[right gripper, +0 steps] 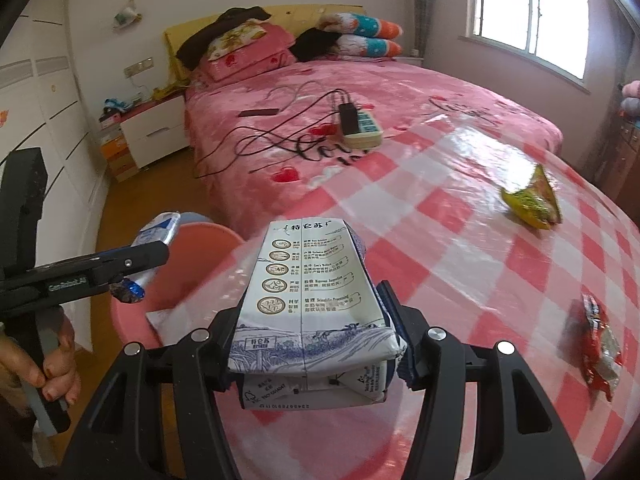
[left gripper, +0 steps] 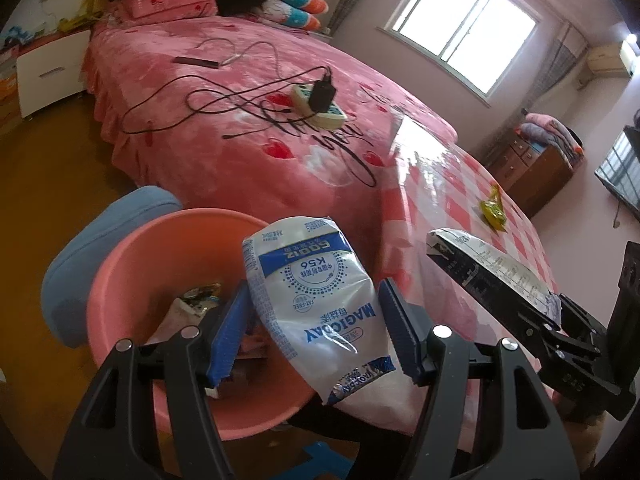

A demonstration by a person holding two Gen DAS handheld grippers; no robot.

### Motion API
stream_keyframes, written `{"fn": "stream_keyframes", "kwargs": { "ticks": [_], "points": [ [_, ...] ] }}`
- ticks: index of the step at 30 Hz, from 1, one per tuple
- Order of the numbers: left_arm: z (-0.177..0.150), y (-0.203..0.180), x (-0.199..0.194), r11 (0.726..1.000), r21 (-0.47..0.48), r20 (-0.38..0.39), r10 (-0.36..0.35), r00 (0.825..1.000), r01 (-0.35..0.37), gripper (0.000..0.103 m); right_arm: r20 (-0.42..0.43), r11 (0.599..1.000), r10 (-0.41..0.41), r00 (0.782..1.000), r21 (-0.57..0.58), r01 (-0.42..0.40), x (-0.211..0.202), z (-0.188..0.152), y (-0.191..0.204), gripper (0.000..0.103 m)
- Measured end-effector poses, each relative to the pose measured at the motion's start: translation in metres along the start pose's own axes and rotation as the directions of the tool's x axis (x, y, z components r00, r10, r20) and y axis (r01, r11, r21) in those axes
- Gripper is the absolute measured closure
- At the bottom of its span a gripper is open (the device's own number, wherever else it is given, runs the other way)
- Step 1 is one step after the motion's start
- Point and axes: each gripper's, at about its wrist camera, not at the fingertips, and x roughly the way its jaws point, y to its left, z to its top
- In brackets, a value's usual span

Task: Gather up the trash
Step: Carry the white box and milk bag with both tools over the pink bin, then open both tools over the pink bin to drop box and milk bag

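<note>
Left tool (left gripper: pixel 314 330): blue ribbed pads clamped on a white-and-blue soft plastic milk pouch (left gripper: pixel 316 300), held above the near rim of a round pink plastic basin (left gripper: pixel 132 256). The basin sits just ahead and below, on a blue stool seat (left gripper: pixel 80 248) beside the desk.

Basin already holds some crumpled wrappers (left gripper: pixel 196 300) under the left tool's left pad; exact count cannot be told.

Right tool (right gripper: pixel 314 342): closed on a white rectangular milk carton with blue print (right gripper: pixel 312 300), raised over the edge of the desk with the pink-and-white checked plastic cloth (right gripper: pixel 460 240). Basin lies to its left and forward, near.

Still on the desk: a yellow-green snack packet (right gripper: pixel 530 202), ahead and to the right of the right tool, well apart; a red crumpled wrapper (right gripper: pixel 598 356) right beside it, nearer.

Judgement: task roughly midway. Some trash binned, two pieces in hand and not yet dropped, two pieces waiting. Pouch looks ready for release; carton needs carrying left over the basin.
</note>
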Motion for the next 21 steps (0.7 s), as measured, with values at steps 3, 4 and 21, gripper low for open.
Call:
{"fn": "stream_keyframes", "kwargs": {
  "ticks": [3, 4, 21],
  "points": [
    [0.0, 0.014, -0.001, 0.999, -0.026, 0.004, 0.018, 1.0, -0.018, 0.038, -0.01, 1.0, 0.024, 1.0, -0.012, -0.024, 0.005, 0.004, 0.012, 0.044],
    [0.0, 0.02, -0.001, 0.999, -0.036, 0.005, 0.027, 1.0, -0.027, 0.038, -0.011, 0.999, 0.029, 1.0, -0.019, -0.029, 0.007, 0.005, 0.015, 0.044],
    [-0.016, 0.08, 0.018, 0.978, -0.14, -0.081, 0.145, 0.986, -0.156, 0.029, -0.048, 0.98, 0.143, 0.989, -0.135, -0.148, 0.046, 0.017, 0.092, 0.019]
  ]
}}
